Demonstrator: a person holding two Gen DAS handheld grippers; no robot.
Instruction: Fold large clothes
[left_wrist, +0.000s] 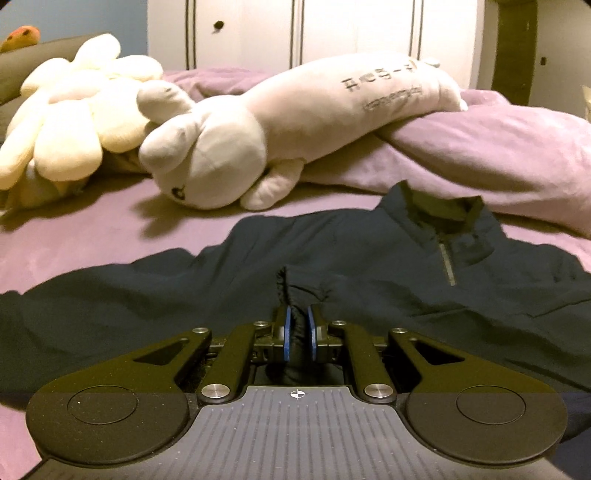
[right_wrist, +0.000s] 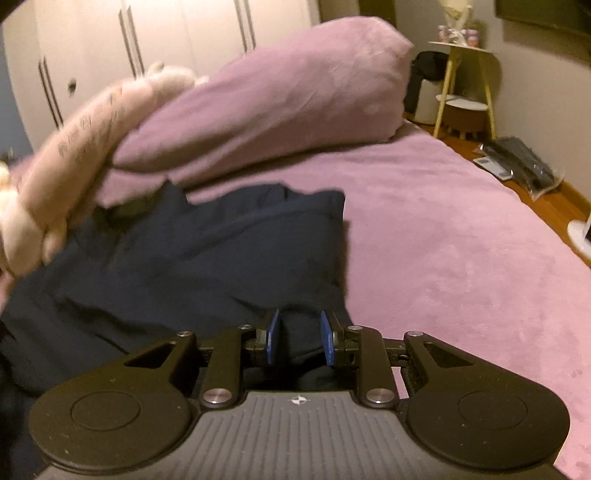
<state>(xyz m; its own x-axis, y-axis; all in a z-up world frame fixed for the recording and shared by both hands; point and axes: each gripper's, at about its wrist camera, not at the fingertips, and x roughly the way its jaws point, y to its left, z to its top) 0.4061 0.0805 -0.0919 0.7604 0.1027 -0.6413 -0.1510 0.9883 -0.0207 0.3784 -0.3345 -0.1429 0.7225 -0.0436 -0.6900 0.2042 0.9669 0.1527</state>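
Right now I have the left tongs (left_wrist: 298, 328) nearly pressed together on a raised, gathered ridge of the dark navy zip-neck pullover (left_wrist: 369, 258), its blue pads (left_wrist: 287, 332) pinching the cloth between them. The garment lies spread on the purple fleece-covered bed (left_wrist: 110, 229), stretching ahead of these tongs with its stand-up collar (left_wrist: 439, 206) and short zip ahead and to the right.

My right tongs (right_wrist: 298, 338) are spread, with dark cloth running between the pads; I judge them not clamped, though the view is blurred. Ahead of them the pullover already shows a doubled edge, and bare bed lies to their right.

Beyond the garment rest a long cream plush rabbit (left_wrist: 295, 125), a pale yellow plush toy (left_wrist: 66, 118) and a bunched purple duvet (right_wrist: 277, 96).

I read this as mid-fold: one side seems turned in, and I hold the other. Next I would need the right tongs to grip firmly, then lift both together and carry the cloth across evenly, staying clear of the rabbit's paw.
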